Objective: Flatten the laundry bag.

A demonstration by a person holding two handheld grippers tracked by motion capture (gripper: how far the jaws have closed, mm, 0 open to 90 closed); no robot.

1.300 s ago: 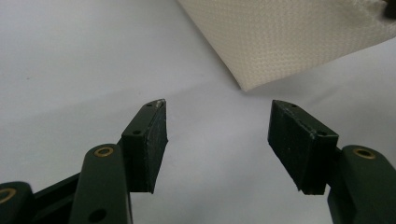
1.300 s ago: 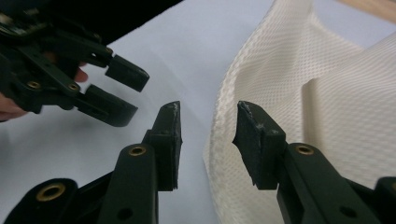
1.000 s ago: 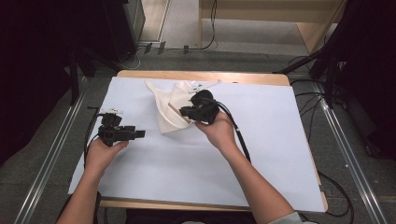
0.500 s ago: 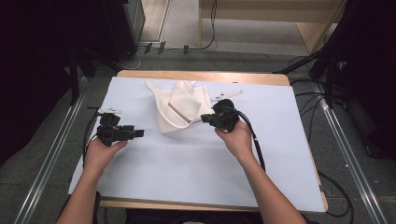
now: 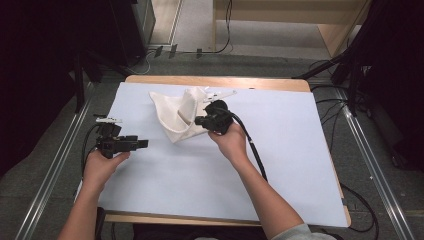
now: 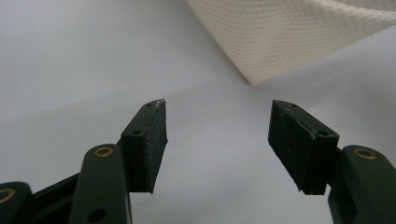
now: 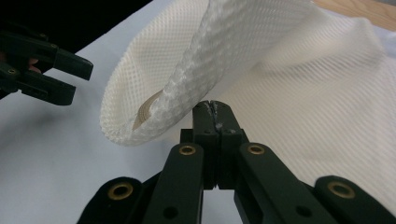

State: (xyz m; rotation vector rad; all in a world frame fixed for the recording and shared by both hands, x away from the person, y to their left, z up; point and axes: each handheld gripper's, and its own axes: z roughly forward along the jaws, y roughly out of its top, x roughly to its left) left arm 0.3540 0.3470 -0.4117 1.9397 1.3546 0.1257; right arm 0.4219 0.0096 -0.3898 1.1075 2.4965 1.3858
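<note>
High view: one white cloth [image 5: 181,113], two grippers.

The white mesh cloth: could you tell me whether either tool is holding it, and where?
The right tool is shut at the cloth's thick rolled edge; whether it pinches fabric cannot be told. The left tool is open, holding nothing.

A wooden table [image 5: 260,83] stands on a grey floor [image 5: 50,165], its top covered by a pale sheet [image 5: 290,160] that leaves bare wood along the far edge and the right edge. Metal rails [image 5: 367,160] run along the floor on both sides. Black cables [image 5: 227,30] lie beyond the far edge, near light wooden furniture [image 5: 280,12]. Dark equipment [image 5: 45,60] fills the far left corner of the room.
</note>
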